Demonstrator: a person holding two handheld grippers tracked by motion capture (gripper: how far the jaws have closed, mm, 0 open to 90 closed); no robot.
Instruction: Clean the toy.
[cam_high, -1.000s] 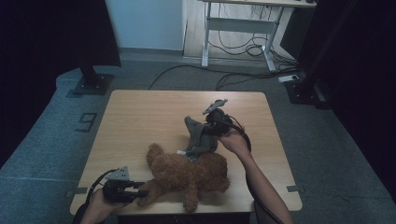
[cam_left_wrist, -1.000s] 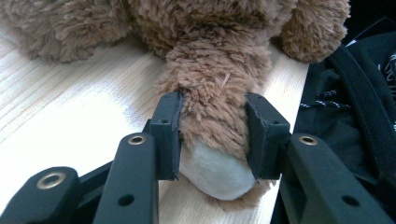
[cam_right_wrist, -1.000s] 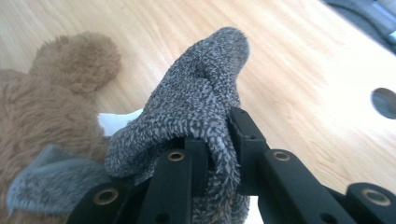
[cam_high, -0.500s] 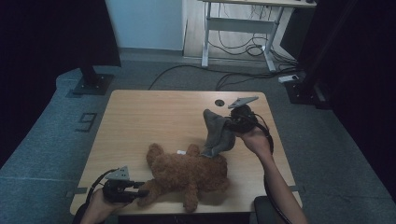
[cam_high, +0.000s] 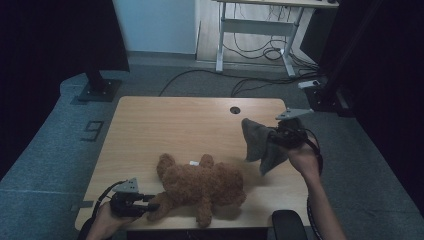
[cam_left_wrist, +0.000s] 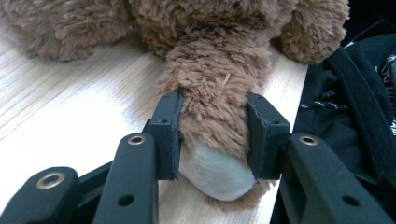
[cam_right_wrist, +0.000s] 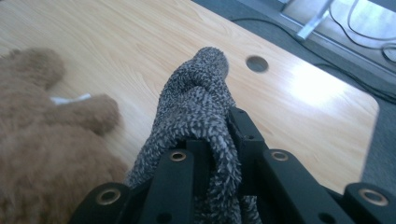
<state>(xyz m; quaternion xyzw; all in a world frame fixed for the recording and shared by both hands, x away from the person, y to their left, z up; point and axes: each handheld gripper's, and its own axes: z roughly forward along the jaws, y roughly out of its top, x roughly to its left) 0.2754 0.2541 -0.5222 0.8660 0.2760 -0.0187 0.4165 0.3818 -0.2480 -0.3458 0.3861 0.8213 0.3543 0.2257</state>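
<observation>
Jaws first: left gripper is clamped on one limb of the brown plush bear, pads pressing the fur on both sides, with the cream paw pad poking out between them toward the camera. Right gripper is clamped tight on a bunched grey speckled cloth, fabric squeezed between the jaws and sticking up past them.

From the high view I see the bear lying flat near the front edge of the wooden counter, body roughly across the counter. The left gripper sits at the front left corner, level with the counter, holding the limb that points that way. A small white tag shows at the bear's far side.

The right gripper is up off the counter over its right side, well apart from the bear. The cloth hangs from it, clear of the bear, lower end dangling above the wood.

A round cable hole sits near the counter's far edge, beyond the cloth.
</observation>
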